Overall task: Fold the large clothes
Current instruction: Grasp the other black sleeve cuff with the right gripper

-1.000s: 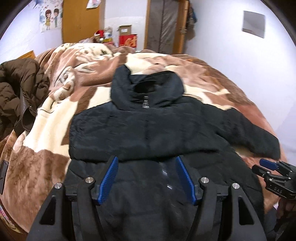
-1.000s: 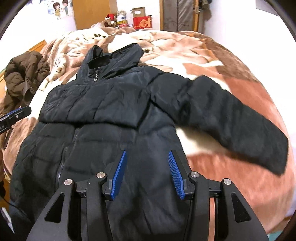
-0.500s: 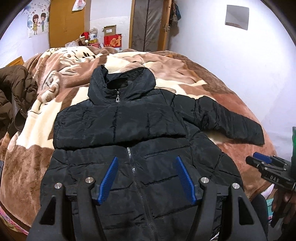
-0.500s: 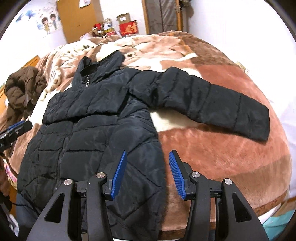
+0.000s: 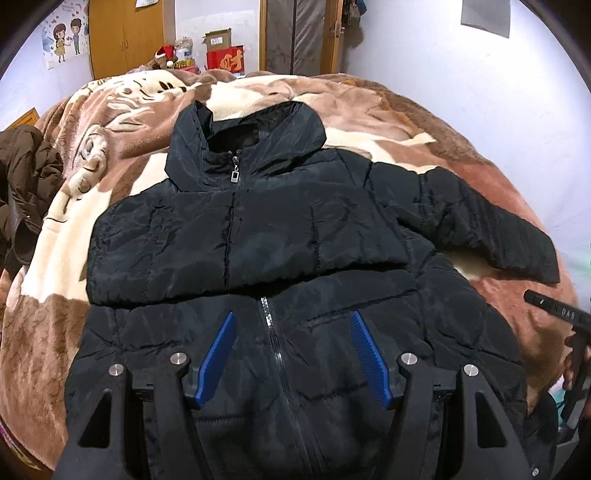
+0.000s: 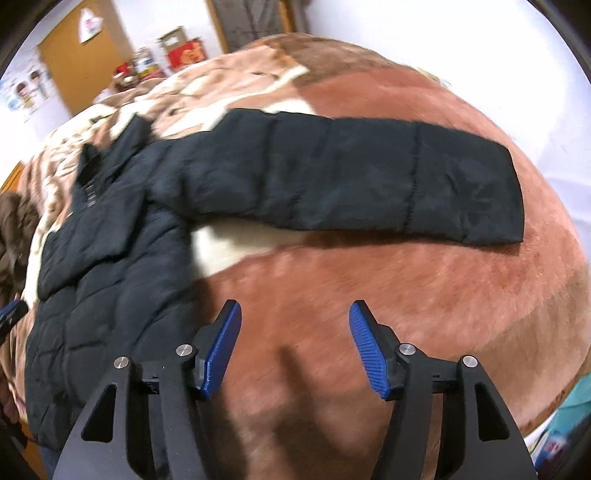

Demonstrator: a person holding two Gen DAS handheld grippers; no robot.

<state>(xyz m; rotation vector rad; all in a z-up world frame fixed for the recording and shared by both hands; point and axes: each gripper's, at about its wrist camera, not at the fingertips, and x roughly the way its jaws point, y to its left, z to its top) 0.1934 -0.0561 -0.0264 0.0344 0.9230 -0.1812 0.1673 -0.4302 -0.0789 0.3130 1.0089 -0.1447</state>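
- Writing: I can read pale letters "DAB" on the black body of the right gripper (image 5: 554,314), which pokes in at the right edge of my left view. A red box (image 5: 226,61) at the head of the bed carries a gold character I cannot make out. A cartoon poster (image 5: 65,35) of two figures hangs on the back wall; no text legible on it.
- Surroundings: brown-and-cream plush blanket (image 6: 388,295) covers the bed. A brown coat (image 5: 26,177) lies heaped at the left edge. Wooden wardrobe (image 5: 125,37), Santa hat (image 5: 166,51) and an open cardboard box (image 5: 218,37) sit behind the bed.
- Task item: black puffer jacket (image 5: 277,236) lies front-up on the blanket, zipped, collar toward the far wall. One sleeve is folded across the chest; the other sleeve (image 6: 351,177) stretches straight out over the blanket.
- Left gripper (image 5: 291,354): jaws apart, nothing pinched, hovering above the jacket's lower front with the zip running between the blue pads.
- Right gripper (image 6: 295,347): jaws have just been opening, wide apart with only bare blanket between them. The jacket's hem side lies just left of it, the stretched sleeve beyond. This view is blurred.
- Nothing blocks either gripper's path to the cloth.
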